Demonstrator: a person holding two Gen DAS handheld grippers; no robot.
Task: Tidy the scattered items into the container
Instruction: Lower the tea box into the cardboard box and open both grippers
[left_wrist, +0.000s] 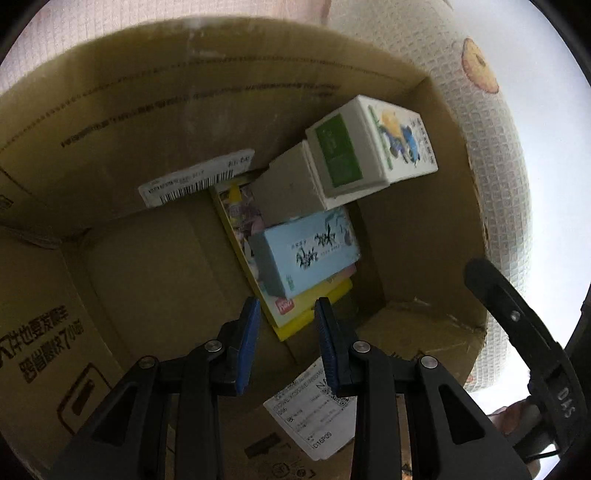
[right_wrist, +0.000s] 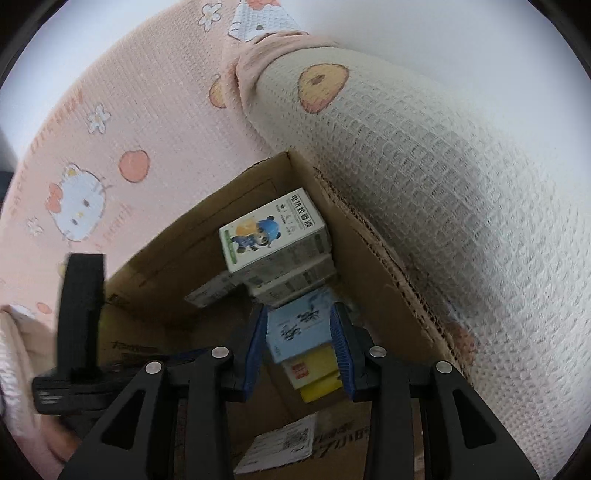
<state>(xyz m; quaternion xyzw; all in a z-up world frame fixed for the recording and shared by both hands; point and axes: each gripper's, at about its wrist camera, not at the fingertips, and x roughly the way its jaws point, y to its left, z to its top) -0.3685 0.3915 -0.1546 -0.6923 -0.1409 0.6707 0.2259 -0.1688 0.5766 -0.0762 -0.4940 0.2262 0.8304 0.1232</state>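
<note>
An open cardboard box (left_wrist: 147, 110) (right_wrist: 369, 258) holds a leaning stack in its right half. A white carton with a cartoon figure (left_wrist: 369, 147) (right_wrist: 273, 229) lies on top, over a grey-white box (left_wrist: 288, 188) (right_wrist: 295, 284). Below them a light blue box (left_wrist: 306, 254) (right_wrist: 299, 328) rests on a flat yellow box (left_wrist: 295, 314) (right_wrist: 317, 373). My left gripper (left_wrist: 287, 302) hangs open over the box with nothing between its blue pads (left_wrist: 247, 332). My right gripper (right_wrist: 300, 310) is open above the stack; the blue box shows beyond its gap, not gripped. Each gripper appears in the other's view (left_wrist: 509, 317) (right_wrist: 83, 306).
The box sits on a pink cartoon-cat blanket (right_wrist: 92, 166), against a rolled cream waffle blanket (right_wrist: 424, 166) (left_wrist: 491, 166). Shipping labels (left_wrist: 195, 177) (left_wrist: 314, 410) are stuck on its walls. The left part of the box floor (left_wrist: 147, 266) is bare cardboard.
</note>
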